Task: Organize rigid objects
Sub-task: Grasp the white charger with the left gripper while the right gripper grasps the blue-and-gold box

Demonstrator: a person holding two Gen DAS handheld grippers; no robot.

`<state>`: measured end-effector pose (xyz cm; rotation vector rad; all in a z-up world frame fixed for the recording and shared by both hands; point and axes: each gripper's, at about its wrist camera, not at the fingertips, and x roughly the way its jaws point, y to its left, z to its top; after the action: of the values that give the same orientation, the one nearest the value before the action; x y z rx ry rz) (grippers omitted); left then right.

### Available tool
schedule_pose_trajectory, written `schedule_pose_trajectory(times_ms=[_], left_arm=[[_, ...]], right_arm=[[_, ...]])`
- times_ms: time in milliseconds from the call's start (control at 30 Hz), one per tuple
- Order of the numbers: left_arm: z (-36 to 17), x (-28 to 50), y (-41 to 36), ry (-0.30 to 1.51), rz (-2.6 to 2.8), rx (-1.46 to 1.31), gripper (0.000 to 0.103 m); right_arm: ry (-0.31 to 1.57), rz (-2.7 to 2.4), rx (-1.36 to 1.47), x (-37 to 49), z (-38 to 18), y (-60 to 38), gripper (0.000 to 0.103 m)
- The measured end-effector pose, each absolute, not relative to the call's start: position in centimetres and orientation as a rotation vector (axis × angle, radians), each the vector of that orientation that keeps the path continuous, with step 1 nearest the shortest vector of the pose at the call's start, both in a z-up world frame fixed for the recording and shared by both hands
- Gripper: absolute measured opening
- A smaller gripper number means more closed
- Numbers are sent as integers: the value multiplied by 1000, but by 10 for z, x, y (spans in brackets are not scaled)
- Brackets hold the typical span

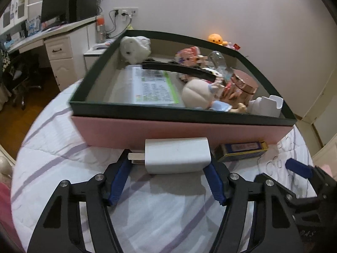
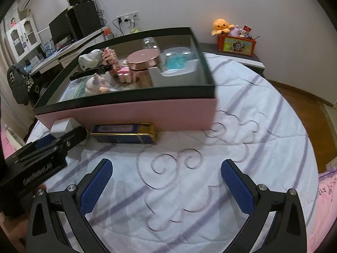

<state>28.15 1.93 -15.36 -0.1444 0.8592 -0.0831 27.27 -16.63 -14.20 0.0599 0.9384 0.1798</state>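
1. The white charger (image 1: pixel 178 155) lies on the bed's quilt (image 1: pixel 63 160), just in front of the pink box (image 1: pixel 168 130) and touching or nearly touching its front wall.
2. The left tongs (image 1: pixel 168 181) straddle the charger: the right pad sits against its right end, the left pad stands at the prong side beside the metal prongs (image 1: pixel 135 158). They look closed onto it, though whether the left pad truly presses I cannot tell for sure.
3. The right tongs (image 2: pixel 166 187) hang released and empty over bare quilt.
4. My judgement: the charger is a stiff, light plastic block with smooth, somewhat slippery faces. It will not crush, but it could twist out of a hold on the prongs. The flat body sides give a safer hold.
5. The soft quilt yields under it, so pressing down would sink the block instead of steadying it.
6. A blue and gold carton (image 2: pixel 124 133) lies just beside the charger on the right, also along the box wall, near the left tongs' right finger.
7. The box is deep and crowded with a plush toy (image 1: pixel 135 49), a copper tin (image 1: pixel 244 84) and a white holder (image 1: pixel 265 105); its dark rim (image 1: pixel 181 113) must be cleared on the lift.
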Motion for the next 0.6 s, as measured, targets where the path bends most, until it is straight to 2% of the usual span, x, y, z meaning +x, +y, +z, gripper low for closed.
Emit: schedule_pose_trajectory(times_ms=[367, 500, 567, 600], left_arm=[[-156, 278, 55, 862, -14, -136, 68], [-157, 278, 54, 865, -17, -128, 68], [-157, 276, 56, 863, -23, -141, 68], [-157, 275, 57, 862, -25, -145, 68]], right_arm=[[941, 191, 69, 299, -148, -130, 103], [936, 140, -9, 302, -153, -120, 102], [926, 139, -15, 298, -151, -121, 96], [922, 135, -20, 296, -150, -123, 83]])
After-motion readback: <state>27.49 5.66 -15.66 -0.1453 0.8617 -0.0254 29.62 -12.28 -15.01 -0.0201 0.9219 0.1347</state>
